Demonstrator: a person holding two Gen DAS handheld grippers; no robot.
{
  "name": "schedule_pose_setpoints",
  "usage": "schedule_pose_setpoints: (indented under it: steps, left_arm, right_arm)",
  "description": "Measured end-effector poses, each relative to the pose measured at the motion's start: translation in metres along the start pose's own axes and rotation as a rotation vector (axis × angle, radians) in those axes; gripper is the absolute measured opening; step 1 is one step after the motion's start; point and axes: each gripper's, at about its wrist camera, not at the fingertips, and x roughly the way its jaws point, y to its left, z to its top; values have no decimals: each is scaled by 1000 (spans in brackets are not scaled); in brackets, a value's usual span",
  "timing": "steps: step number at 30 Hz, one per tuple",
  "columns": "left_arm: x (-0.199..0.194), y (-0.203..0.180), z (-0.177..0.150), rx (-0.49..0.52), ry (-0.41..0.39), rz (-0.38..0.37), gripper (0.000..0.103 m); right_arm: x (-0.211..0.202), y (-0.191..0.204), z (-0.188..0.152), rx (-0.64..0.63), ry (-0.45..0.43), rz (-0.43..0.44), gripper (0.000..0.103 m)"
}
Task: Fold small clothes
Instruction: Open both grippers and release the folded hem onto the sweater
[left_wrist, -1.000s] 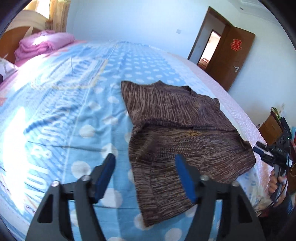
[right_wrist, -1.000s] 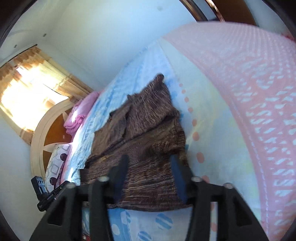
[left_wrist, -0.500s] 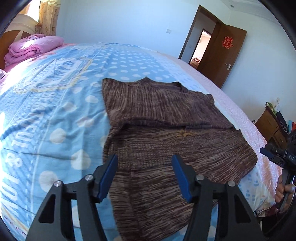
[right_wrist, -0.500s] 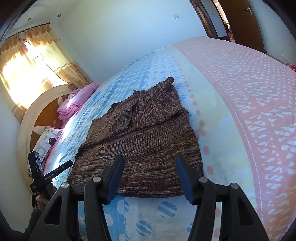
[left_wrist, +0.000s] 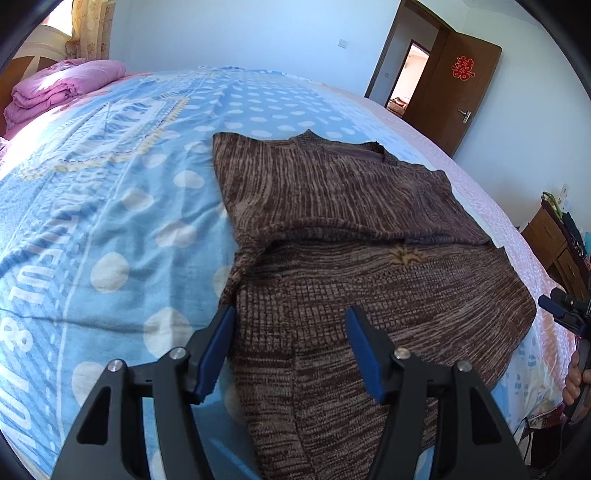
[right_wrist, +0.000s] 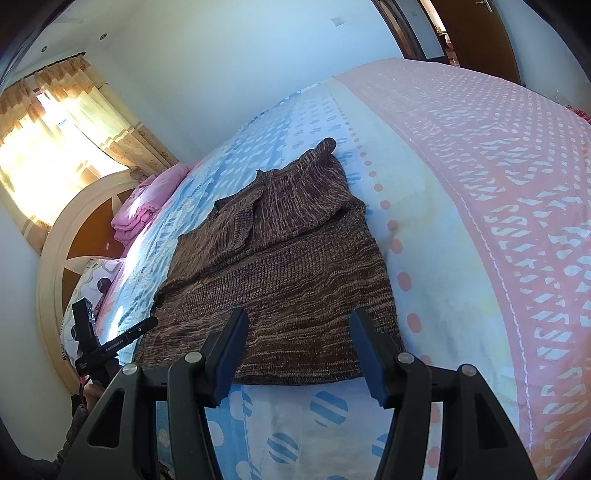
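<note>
A brown knitted sweater (left_wrist: 369, 266) lies flat on the bed with both sleeves folded in across its upper part; it also shows in the right wrist view (right_wrist: 288, 266). My left gripper (left_wrist: 290, 332) is open and empty, hovering just above the sweater's near left hem edge. My right gripper (right_wrist: 297, 332) is open and empty, above the sweater's hem near its right corner. The right gripper also shows at the far right of the left wrist view (left_wrist: 565, 314), and the left gripper at the lower left of the right wrist view (right_wrist: 110, 343).
The bed (left_wrist: 92, 221) has a blue dotted sheet and a pink patterned band (right_wrist: 498, 184) on the right. A folded pink quilt (left_wrist: 62, 85) lies by the headboard (right_wrist: 62, 258). A wooden cabinet (left_wrist: 554, 243) and an open door (left_wrist: 443, 85) stand beyond the bed.
Both grippers have moved in closer over the sweater's hem and stayed open. The sweater has not moved.
</note>
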Motion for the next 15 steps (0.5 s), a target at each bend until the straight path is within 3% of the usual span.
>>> schedule_pose_setpoints:
  steps: [6, 8, 10, 12, 15]
  left_arm:
    - [2, -2, -3, -3, 2, -15, 60]
    - [1, -5, -5, 12, 0, 12, 36]
    - [-1, -1, -7, -16, -15, 14, 20]
    - [-2, 5, -7, -62, -18, -19, 18]
    - [0, 1, -5, -46, -13, 5, 19]
  right_arm:
    - [-1, -1, 0, 4, -8, 1, 58]
    - [-3, -1, 0, 0, -14, -1, 58]
    - [-5, 1, 0, -13, -22, -10, 58]
    - [-6, 2, 2, -30, -30, -28, 58]
    - [-9, 3, 7, -74, -51, -87, 58]
